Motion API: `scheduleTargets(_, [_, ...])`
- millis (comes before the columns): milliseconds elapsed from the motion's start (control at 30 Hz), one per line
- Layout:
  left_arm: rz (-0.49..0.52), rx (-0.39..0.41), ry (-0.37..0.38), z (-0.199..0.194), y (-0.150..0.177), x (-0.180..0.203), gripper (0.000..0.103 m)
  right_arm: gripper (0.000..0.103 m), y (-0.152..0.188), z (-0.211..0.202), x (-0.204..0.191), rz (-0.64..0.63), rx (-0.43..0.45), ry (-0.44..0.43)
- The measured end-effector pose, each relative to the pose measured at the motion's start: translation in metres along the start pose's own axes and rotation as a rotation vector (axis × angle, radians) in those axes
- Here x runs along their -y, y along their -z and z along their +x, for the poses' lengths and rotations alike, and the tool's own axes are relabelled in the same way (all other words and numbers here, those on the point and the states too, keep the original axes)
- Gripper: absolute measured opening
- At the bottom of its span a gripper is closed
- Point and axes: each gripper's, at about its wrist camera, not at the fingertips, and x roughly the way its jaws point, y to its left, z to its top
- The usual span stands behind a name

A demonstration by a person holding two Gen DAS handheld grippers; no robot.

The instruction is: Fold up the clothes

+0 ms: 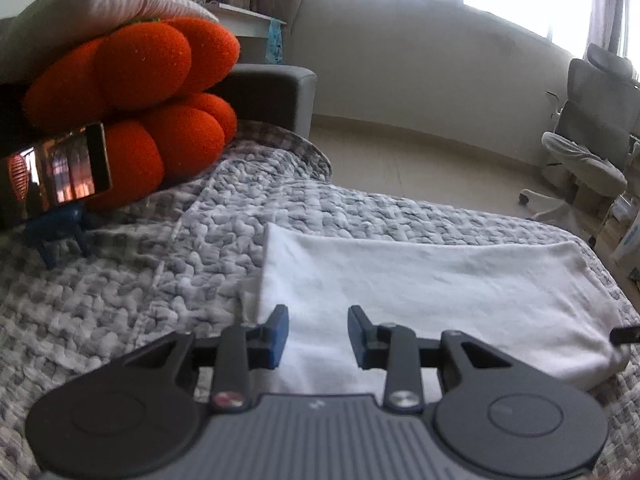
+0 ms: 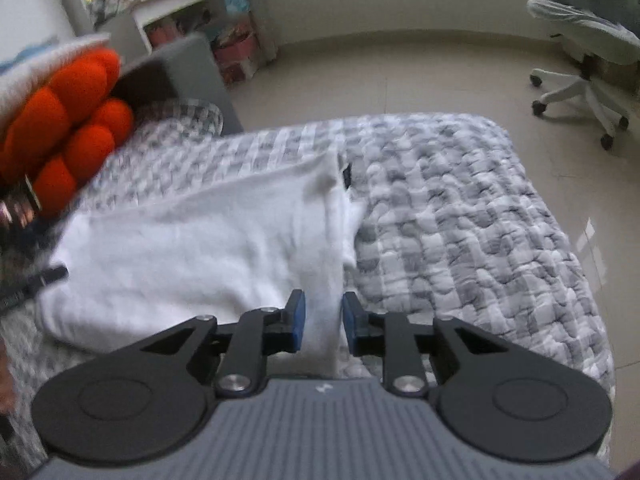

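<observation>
Right now a white cloth [image 1: 420,288] lies flat on the grey checked blanket [image 2: 460,208], already folded into a long shape with one end doubled over. It looks soft, thin and light, so it will flop and sag when lifted. It should not slip much, because the bumpy blanket holds it a little. The best places to take hold look like the two near corners, or the thick folded edge, where the layers are stacked and will come up together.

The left gripper [image 1: 318,332] hangs over one end of the cloth with its jaws apart, and nothing is between them. The right gripper [image 2: 324,322] sits at the other end, and a strip of the white cloth runs up between its jaws. They are close together, but I cannot tell if the blue pads really pinch it (the picture is a bit blurry there).

An orange plush toy [image 1: 152,92] sits at the far side of the bed, well away from the cloth. An office chair [image 2: 588,40] stands on the floor.

No boxes, baskets or bins are near the cloth.
</observation>
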Motion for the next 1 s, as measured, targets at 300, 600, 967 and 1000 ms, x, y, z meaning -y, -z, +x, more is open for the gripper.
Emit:
scheduleTargets(300, [-0.075, -0.023, 0.045, 0.01, 0.004, -0.015, 0.033, 0.018, 0.002, 0.004, -0.004, -0.059, -0.024, 0.035])
scheduleTargets(600, [-0.099, -0.023, 0.05, 0.01, 0.003, -0.016, 0.032, 0.019, -0.003, -0.011, -0.023, -0.131, 0.089, 0.064])
scheduleTargets(967, [-0.058, -0.03, 0.004, 0.018, 0.002, -0.013, 0.028, 0.017, -0.003, 0.01, -0.035, -0.155, 0.022, 0.019])
scheduleTargets(1000, [-0.055, -0.03, 0.0, 0.018, 0.002, -0.012, 0.026, 0.014, -0.004, 0.011, -0.035, -0.153, 0.019, 0.028])
